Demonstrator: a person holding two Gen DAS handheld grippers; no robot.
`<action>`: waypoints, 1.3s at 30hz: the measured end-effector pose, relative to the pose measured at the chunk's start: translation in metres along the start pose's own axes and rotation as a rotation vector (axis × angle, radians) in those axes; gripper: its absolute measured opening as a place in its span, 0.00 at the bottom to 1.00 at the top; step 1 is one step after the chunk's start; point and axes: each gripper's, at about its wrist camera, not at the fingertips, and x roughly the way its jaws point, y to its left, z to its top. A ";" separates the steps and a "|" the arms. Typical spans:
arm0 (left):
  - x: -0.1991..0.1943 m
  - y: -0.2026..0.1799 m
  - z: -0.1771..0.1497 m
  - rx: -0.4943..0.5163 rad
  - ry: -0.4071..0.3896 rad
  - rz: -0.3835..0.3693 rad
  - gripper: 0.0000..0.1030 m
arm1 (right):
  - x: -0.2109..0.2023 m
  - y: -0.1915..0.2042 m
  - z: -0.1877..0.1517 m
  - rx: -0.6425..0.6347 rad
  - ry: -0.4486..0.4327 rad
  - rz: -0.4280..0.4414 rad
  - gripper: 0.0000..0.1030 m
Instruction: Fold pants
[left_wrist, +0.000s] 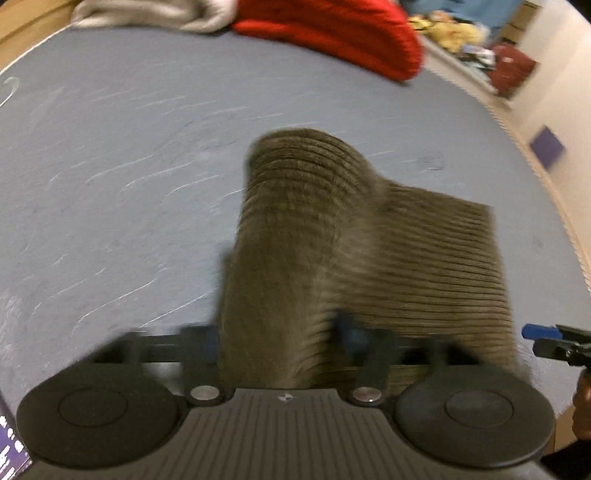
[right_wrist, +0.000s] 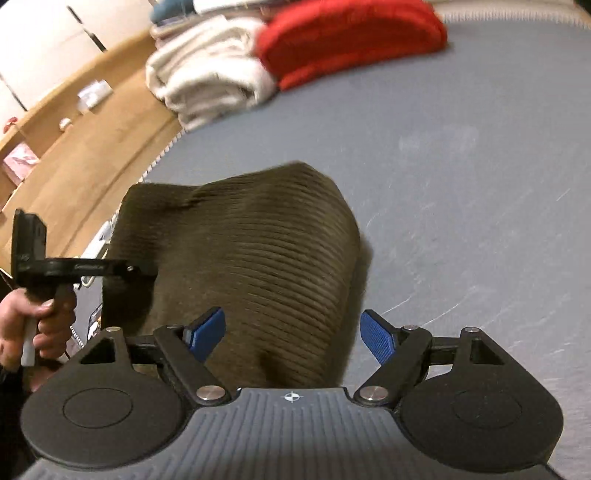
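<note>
Dim, warm indoor light, heavy motion blur across both views, and strong fisheye bending at the edges.

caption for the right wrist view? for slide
Right gripper open around brown corduroy pants bunched on the grey bed surface, left gripper reaching in from the left.

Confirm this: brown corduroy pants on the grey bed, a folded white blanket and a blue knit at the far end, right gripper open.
One thing is wrong: the knit beside the white blanket is red, not blue, as the right wrist view shows. The rest holds: brown corduroy pants on the grey bed, right gripper open, its blue pads apart around the cloth.
</note>
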 end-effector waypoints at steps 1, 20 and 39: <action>0.001 0.004 0.002 0.001 -0.008 0.017 0.94 | 0.011 0.001 0.001 0.010 0.019 0.002 0.81; 0.052 -0.025 0.009 -0.047 0.060 -0.130 0.62 | 0.045 -0.013 -0.001 0.190 0.019 0.046 0.37; 0.082 -0.227 0.027 0.283 -0.121 -0.331 0.56 | -0.111 -0.129 0.055 0.070 -0.198 -0.123 0.37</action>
